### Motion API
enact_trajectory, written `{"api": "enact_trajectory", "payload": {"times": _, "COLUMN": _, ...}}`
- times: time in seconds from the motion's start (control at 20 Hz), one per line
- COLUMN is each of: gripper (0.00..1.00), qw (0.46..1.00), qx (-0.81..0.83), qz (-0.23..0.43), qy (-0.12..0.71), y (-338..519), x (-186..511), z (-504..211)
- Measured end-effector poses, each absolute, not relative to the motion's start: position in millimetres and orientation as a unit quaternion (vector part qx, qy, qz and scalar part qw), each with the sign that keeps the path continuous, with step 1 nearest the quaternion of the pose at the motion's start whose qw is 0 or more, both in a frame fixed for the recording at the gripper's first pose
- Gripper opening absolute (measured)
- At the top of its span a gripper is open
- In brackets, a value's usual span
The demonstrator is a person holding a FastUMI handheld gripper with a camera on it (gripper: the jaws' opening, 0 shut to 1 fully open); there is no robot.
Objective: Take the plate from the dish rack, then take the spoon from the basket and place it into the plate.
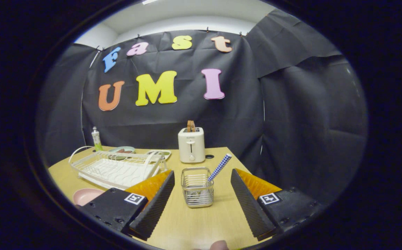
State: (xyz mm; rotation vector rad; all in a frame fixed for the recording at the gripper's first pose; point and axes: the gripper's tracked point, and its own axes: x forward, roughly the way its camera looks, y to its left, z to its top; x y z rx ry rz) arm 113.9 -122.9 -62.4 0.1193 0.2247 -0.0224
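Note:
A pink plate (pixel 87 195) lies flat on the wooden table (pixel 190 222), beside my left finger and in front of the white wire dish rack (pixel 117 168). A small wire basket (pixel 197 187) stands just ahead of my fingers, roughly between them. In it leans a spoon (pixel 219 167) with a blue-and-white checked handle tilting up to the right; its bowl is down inside the basket. My gripper (pixel 201 199) is open, with nothing between its fingers.
A white toaster (pixel 191 145) stands beyond the basket near the back wall. Behind the rack are a green-rimmed dish (pixel 122 150), another plate (pixel 159 153) and a small bottle (pixel 97 139). The table edge runs diagonally off to the right.

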Motion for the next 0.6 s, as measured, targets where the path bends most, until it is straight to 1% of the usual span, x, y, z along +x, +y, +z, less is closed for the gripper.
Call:
{"api": "enact_trajectory", "payload": {"times": 0.2, "gripper": 1.0, "qw": 0.987, "qx": 0.092, "qz": 0.004, "qy": 0.132, "y": -140, "x": 163, "z": -75}}
{"api": "enact_trajectory", "payload": {"times": 0.25, "gripper": 0.98, "qw": 0.986, "qx": 0.096, "qz": 0.007, "qy": 0.138, "y": -142, "x": 172, "z": -77}}
{"api": "enact_trajectory", "payload": {"times": 0.5, "gripper": 0.81, "qw": 0.982, "qx": 0.107, "qz": 0.029, "qy": 0.154, "y": -142, "x": 200, "z": -84}}
{"api": "enact_trajectory", "payload": {"times": 0.6, "gripper": 0.7, "qw": 0.981, "qx": 0.111, "qz": 0.032, "qy": 0.155, "y": -141, "x": 204, "z": -85}}
